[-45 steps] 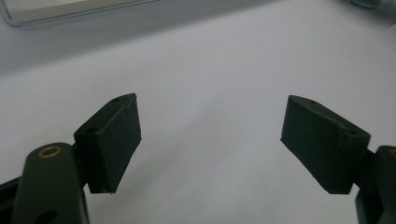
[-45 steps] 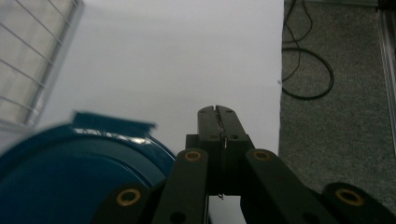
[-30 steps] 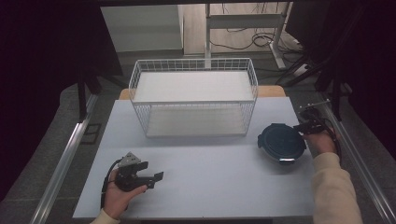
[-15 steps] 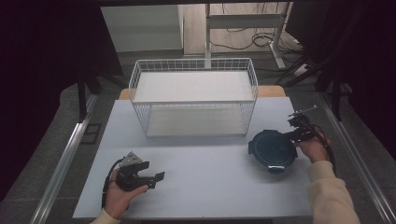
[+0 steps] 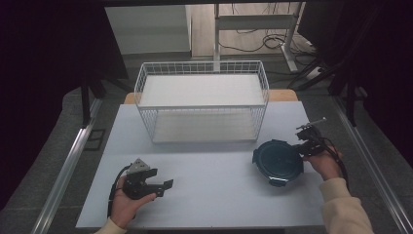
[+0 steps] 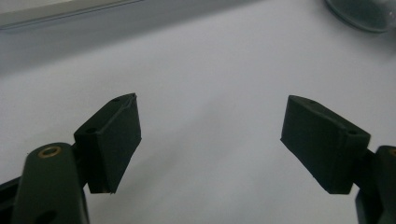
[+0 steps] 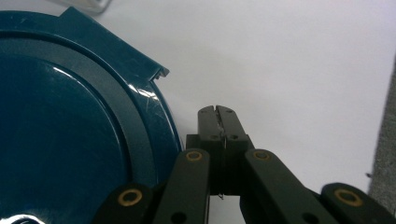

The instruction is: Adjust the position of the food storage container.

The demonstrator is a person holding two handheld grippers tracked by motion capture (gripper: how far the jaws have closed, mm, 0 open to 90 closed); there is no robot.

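Observation:
A round dark blue lid (image 5: 278, 161) with a tab on its rim lies on the white table (image 5: 219, 204) at the right. My right gripper (image 5: 302, 142) stands at the lid's right edge, shut with nothing between its jaws. In the right gripper view the closed gripper (image 7: 217, 112) sits just beside the lid's rim (image 7: 70, 140); whether they touch I cannot tell. At the front left my left gripper (image 5: 163, 185) rests low over the table, open and holding nothing. The left gripper view has its gripper (image 6: 210, 135) wide apart over bare table, with the lid's edge (image 6: 359, 14) far off.
A white wire basket (image 5: 202, 66) stands at the back middle of the table, nothing in it. The table's right edge (image 7: 380, 154) runs close to my right gripper. Dark floor, metal rails and cables surround the table.
My right gripper has moved left and slightly toward the table's middle, and the blue lid has shifted left with it. The left hand and its gripper have stayed where they were.

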